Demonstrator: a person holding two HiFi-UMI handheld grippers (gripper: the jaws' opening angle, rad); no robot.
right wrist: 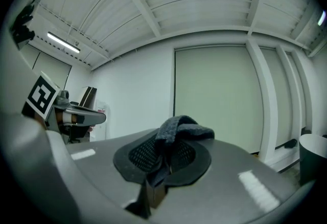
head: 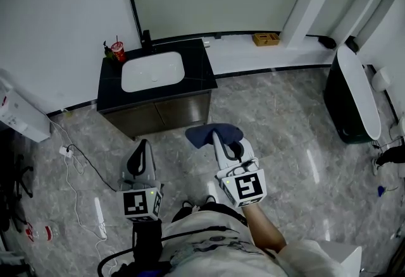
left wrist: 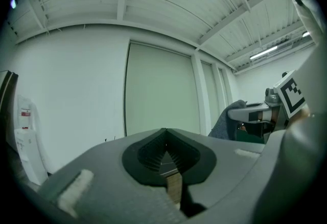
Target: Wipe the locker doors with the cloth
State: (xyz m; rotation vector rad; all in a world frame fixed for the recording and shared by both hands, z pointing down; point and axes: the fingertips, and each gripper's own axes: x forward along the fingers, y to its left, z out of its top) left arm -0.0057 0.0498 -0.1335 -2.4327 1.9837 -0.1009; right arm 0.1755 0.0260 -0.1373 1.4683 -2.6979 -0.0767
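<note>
— Pinching what, that right hand-held gripper (right wrist: 166,155)?

— The dark blue cloth (right wrist: 180,130). Its jaws are clamped on a fold of it, and the rest bunches over the tips. The left hand-held gripper (left wrist: 164,142) has its jaws pressed together on nothing.

— Which way does the cloth lie?

— In the head view it sits at the right jaw tips, up off the floor. Its long axis runs across the picture, and it spreads to either side of the tips. Both tools point level toward the pale panel (right wrist: 219,100) ahead.

— So where are we in the job?

— I'd say the cloth is being brought to a door; no wiping contact shows. Whether that panel is a locker door I cannot tell. The dark cabinet (head: 158,111) with its white basin (head: 152,71) stands ahead and to the left, against the wall.

— Next move?

— Probably press the bunched cloth flat on a door face. The pinch needs to be firm, so the wad rather than the jaws meets it.
</note>
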